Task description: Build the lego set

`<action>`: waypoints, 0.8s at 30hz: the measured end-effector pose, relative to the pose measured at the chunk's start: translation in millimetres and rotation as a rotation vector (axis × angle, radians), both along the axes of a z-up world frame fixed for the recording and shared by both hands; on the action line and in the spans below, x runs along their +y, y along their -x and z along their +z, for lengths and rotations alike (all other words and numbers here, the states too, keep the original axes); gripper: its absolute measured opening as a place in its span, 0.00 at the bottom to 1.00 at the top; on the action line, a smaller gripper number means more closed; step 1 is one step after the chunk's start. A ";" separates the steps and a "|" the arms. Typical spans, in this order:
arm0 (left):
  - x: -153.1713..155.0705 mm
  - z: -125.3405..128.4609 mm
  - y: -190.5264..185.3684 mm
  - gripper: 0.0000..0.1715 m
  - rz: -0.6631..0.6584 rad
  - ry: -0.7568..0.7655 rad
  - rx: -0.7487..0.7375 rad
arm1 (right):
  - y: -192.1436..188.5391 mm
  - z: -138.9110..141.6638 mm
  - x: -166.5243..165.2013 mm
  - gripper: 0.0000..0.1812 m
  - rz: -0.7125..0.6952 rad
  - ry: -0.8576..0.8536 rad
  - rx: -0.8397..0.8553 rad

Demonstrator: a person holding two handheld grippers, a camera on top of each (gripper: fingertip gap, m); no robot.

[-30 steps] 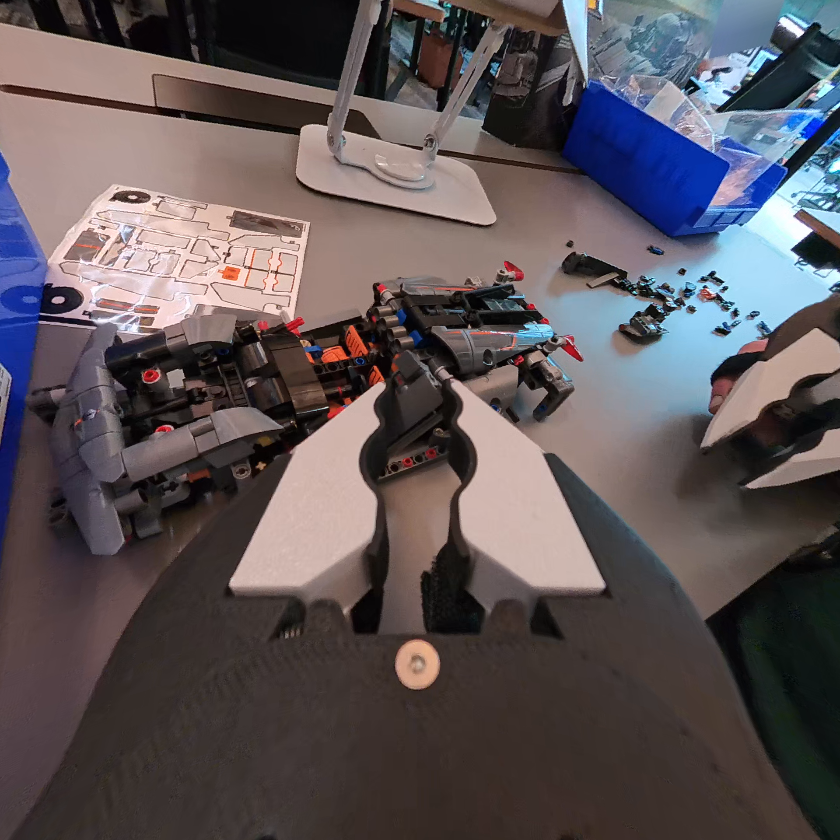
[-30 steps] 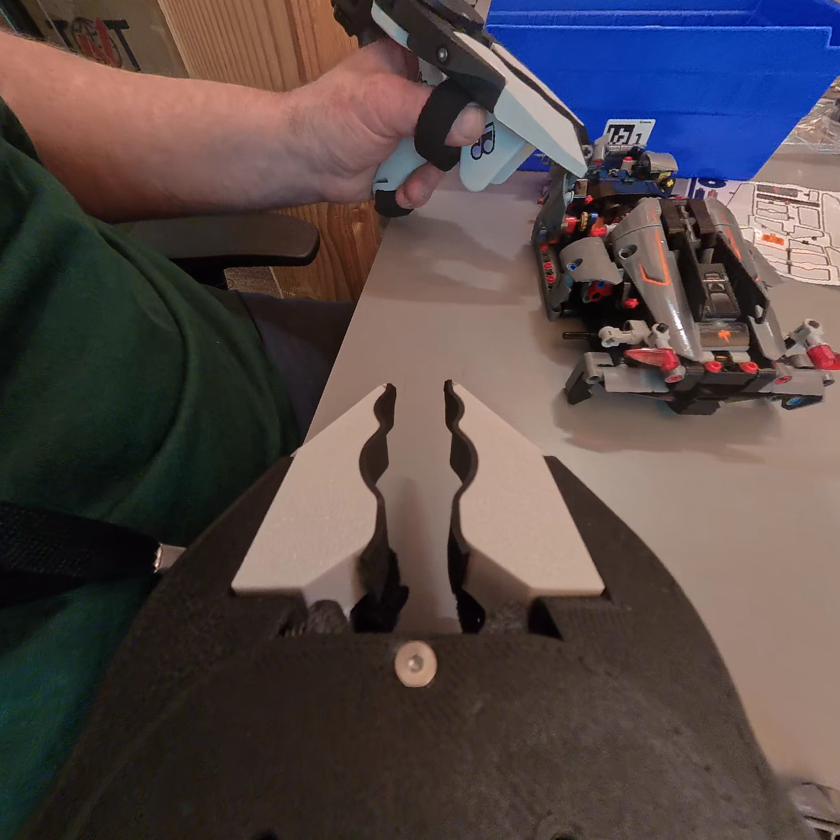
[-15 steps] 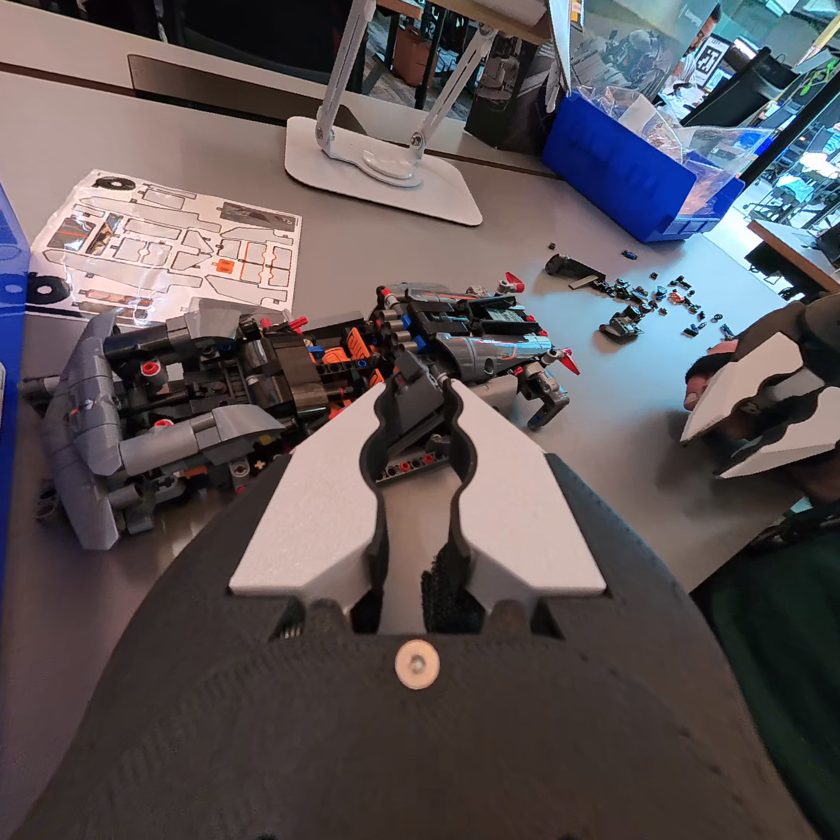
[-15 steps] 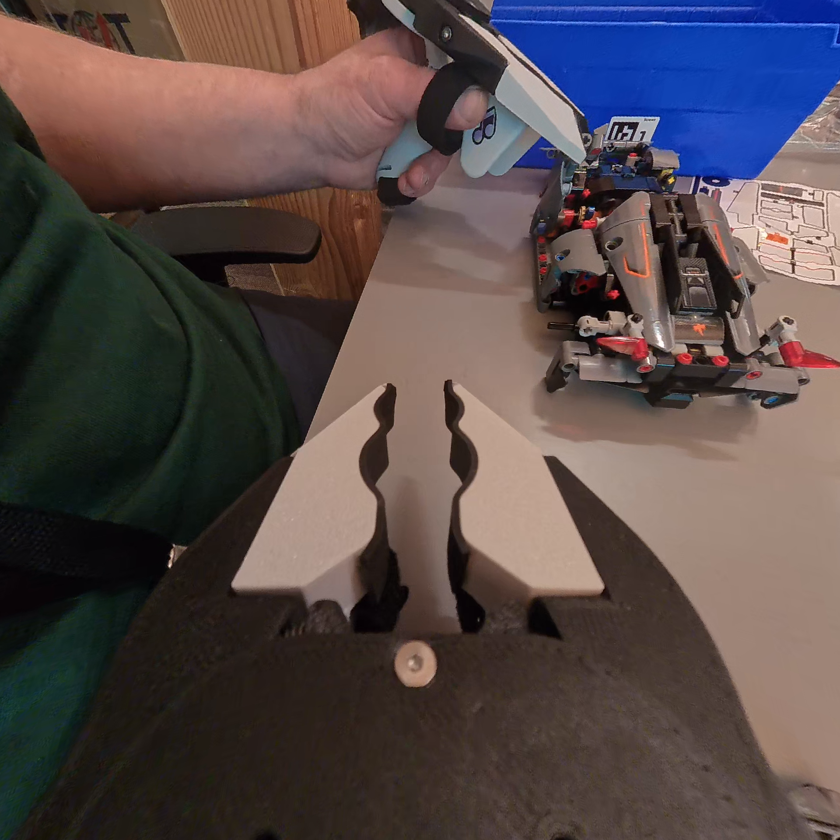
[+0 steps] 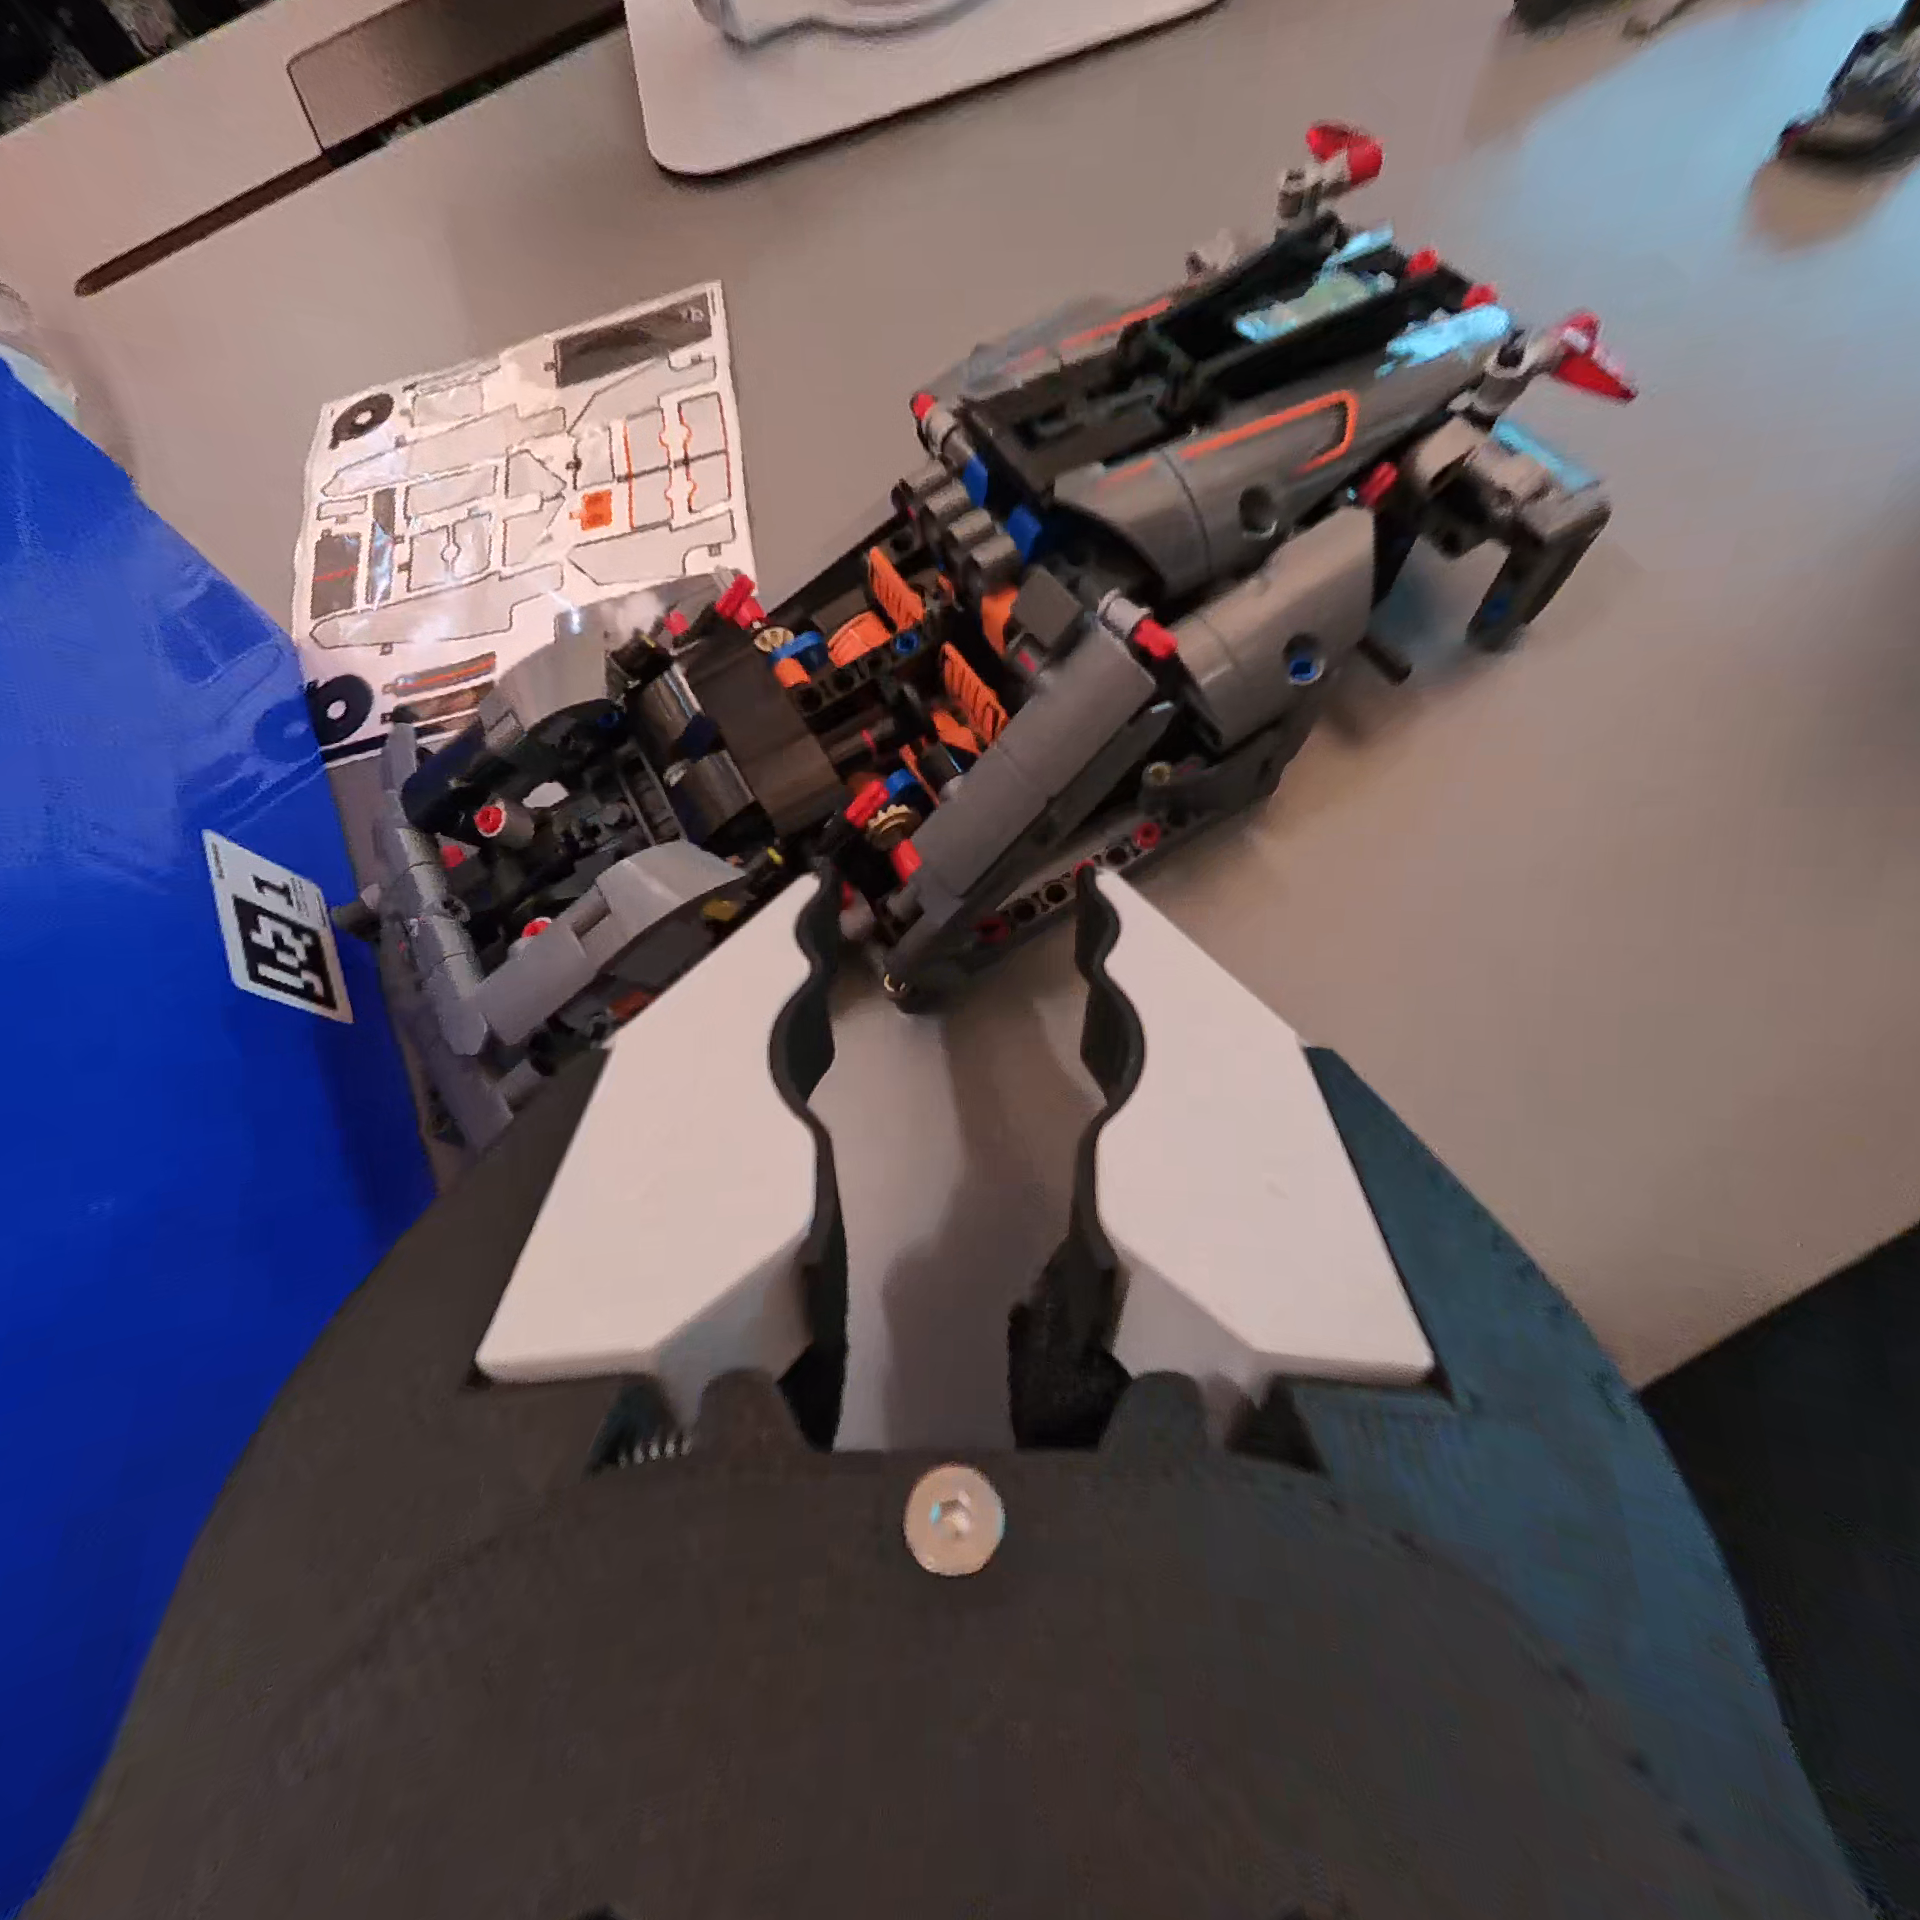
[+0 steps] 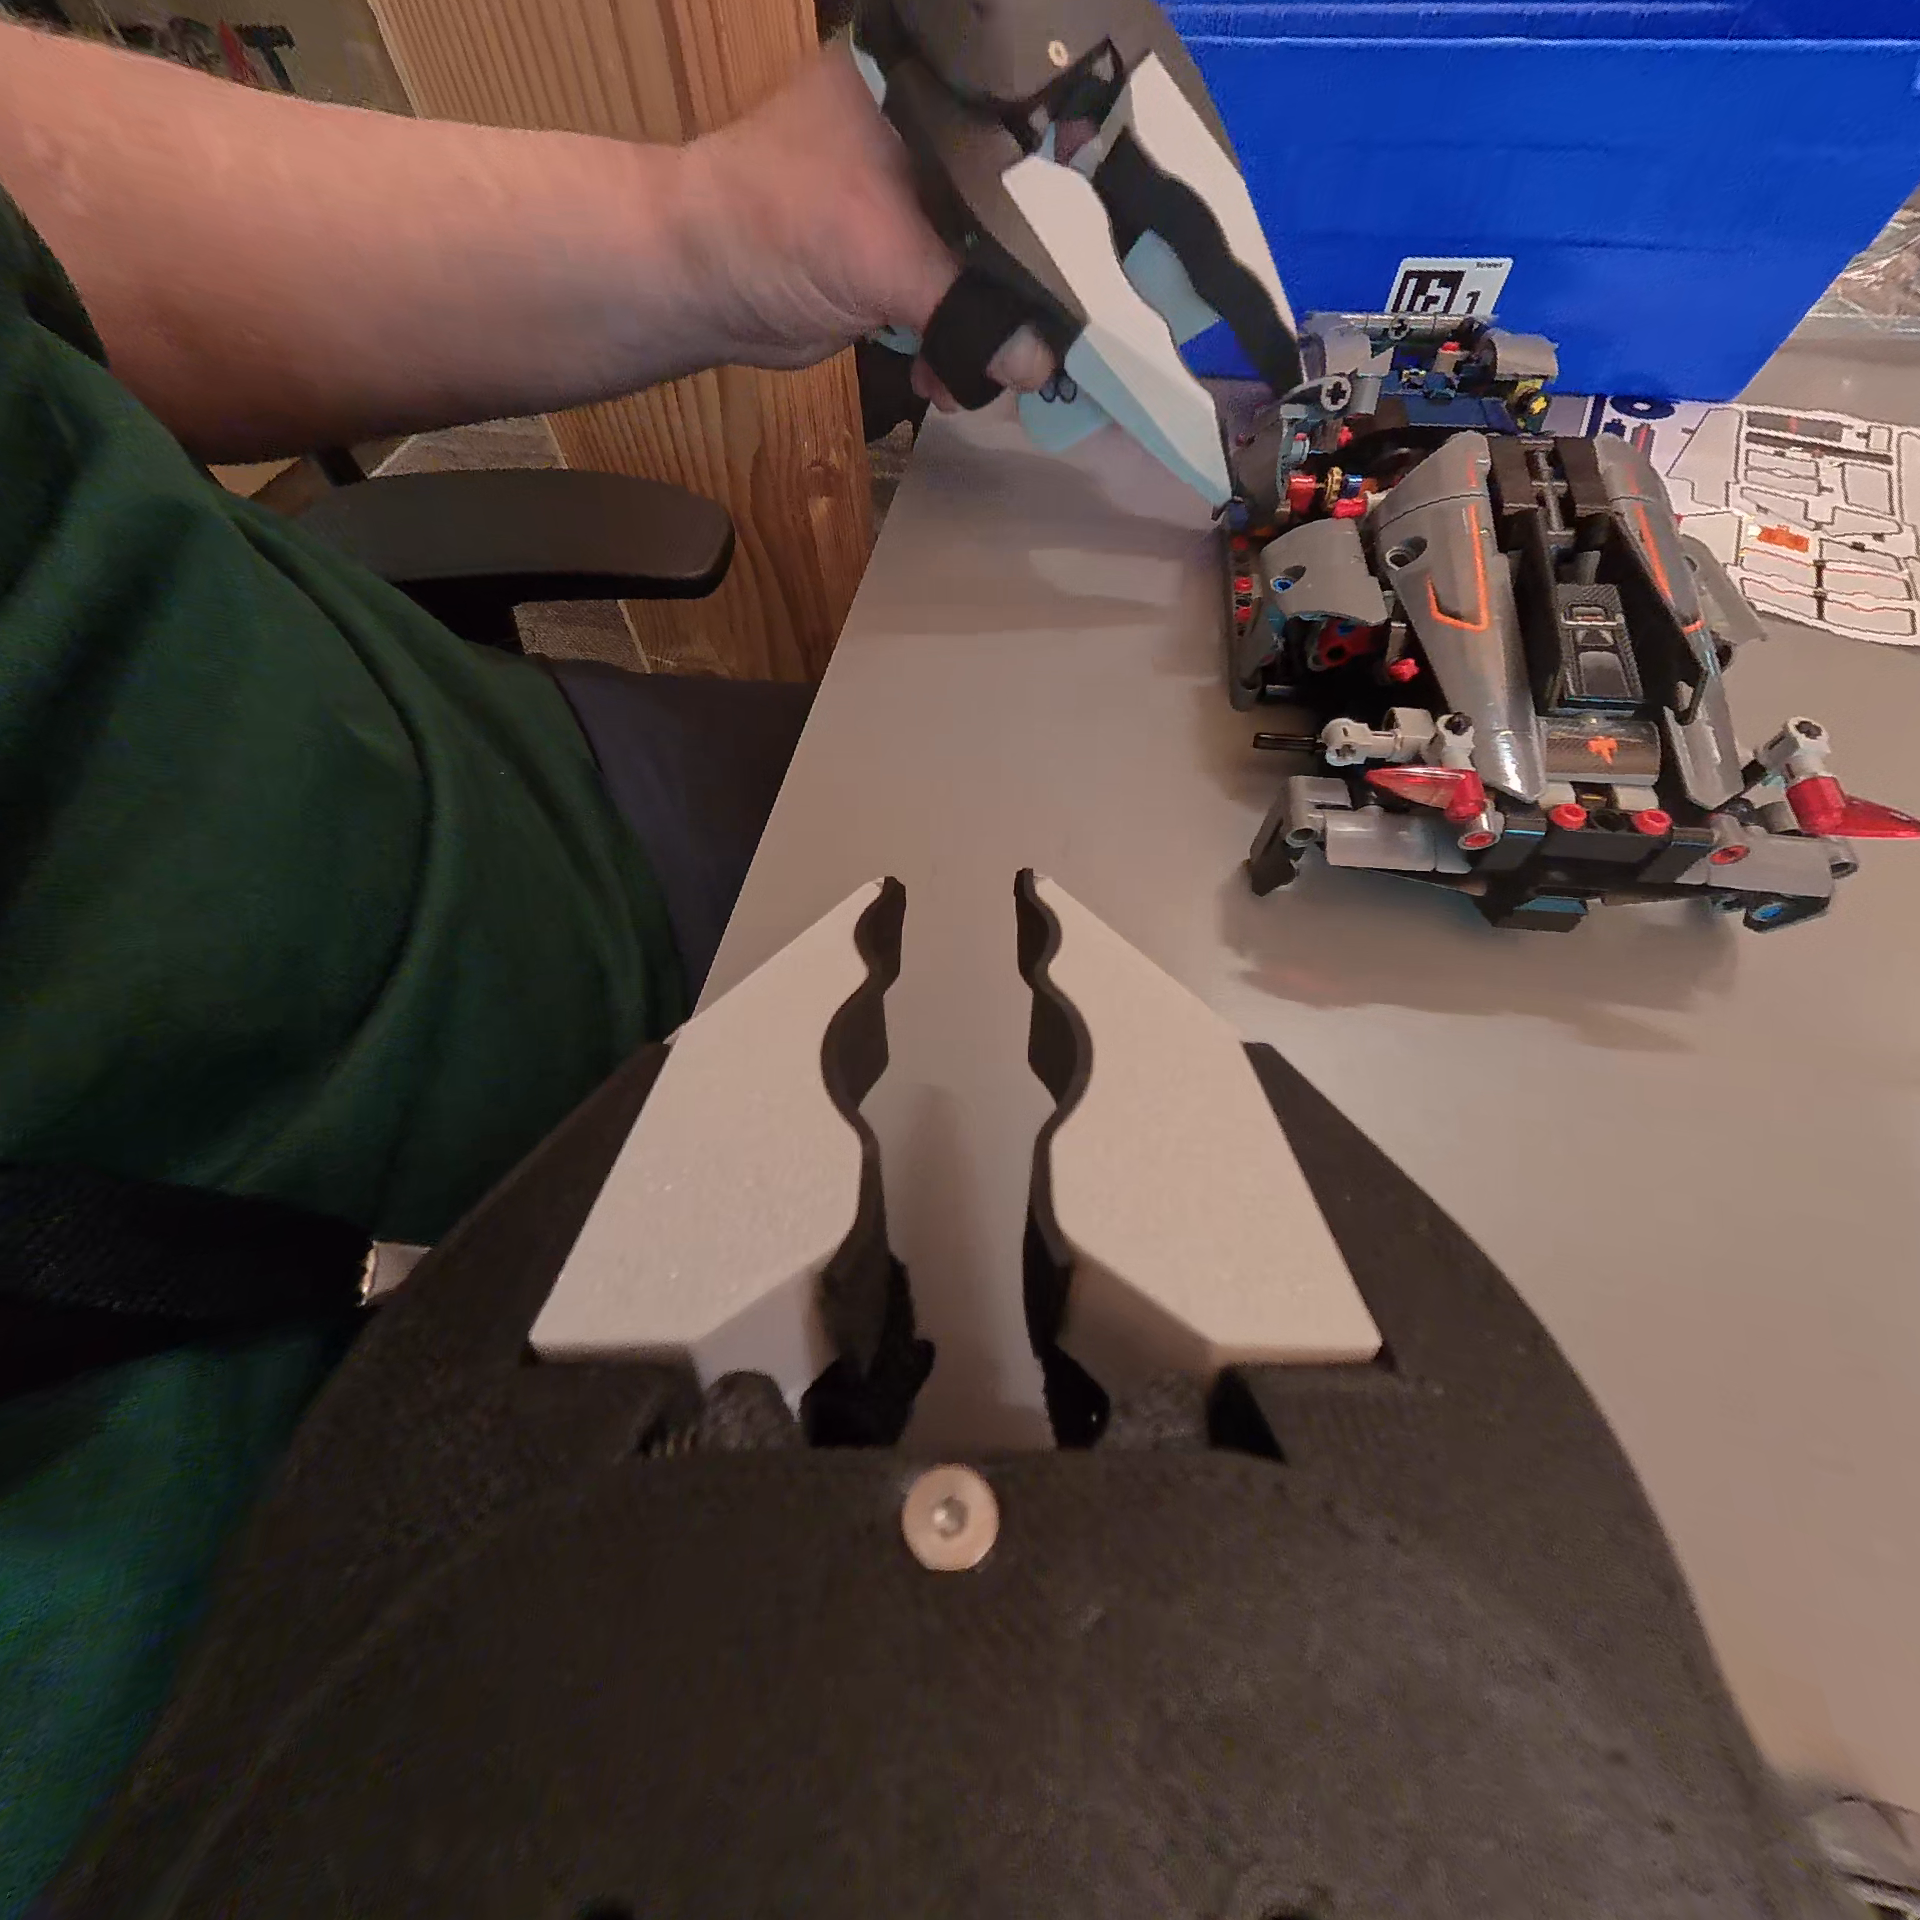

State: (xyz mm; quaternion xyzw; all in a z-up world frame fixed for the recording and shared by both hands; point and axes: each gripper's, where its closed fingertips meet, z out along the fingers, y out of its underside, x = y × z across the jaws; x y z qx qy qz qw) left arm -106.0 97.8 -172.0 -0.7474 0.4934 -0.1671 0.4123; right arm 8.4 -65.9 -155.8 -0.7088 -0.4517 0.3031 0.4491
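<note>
— Since a second ago my left gripper point(image 5: 951, 894) has swung round and spread wider; before, its jaws sat close about a dark side panel, and now they stand apart with the model's near edge between the tips. Do you see the same?

— I do. Where is the model itself?

— My grey, black and orange brick-built car model point(image 5: 1049, 665) lies on the grey tabletop point(image 5: 1558, 935), nose end with the red translucent points away from me. In the right wrist view the same car model point(image 6: 1538, 665) sits well ahead and to the right, and the left gripper point(image 6: 1221, 488) reaches its side with one white fingertip touching the dark side beam. A bare hand point(image 6: 831, 249) grips its handle.

— And your right gripper?

— My right gripper point(image 6: 951, 883) hovers over bare table near the edge, jaws parted, nothing between them, well apart from the car.

— What lies around it?

— Just behind the model is a white sticker sheet with grey and orange outlines point(image 5: 520, 488). A blue plastic bin with a black-and-white tag point(image 5: 135, 935) stands just beside the model's left end. Farther back is a white flat stand base point(image 5: 831, 104). A green sleeve point(image 6: 260, 779) fills the left of the right wrist view.
</note>
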 end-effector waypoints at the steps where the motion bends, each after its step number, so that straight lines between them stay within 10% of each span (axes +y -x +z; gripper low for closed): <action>1: 0.7 -3.2 -1.6 0.24 -0.002 -0.012 0.014 | -0.1 0.0 0.1 0.11 0.000 0.000 0.000; 24: -10.8 -11.1 -60.4 0.16 0.099 0.009 0.060 | -0.6 0.9 0.6 0.11 -0.001 0.005 0.009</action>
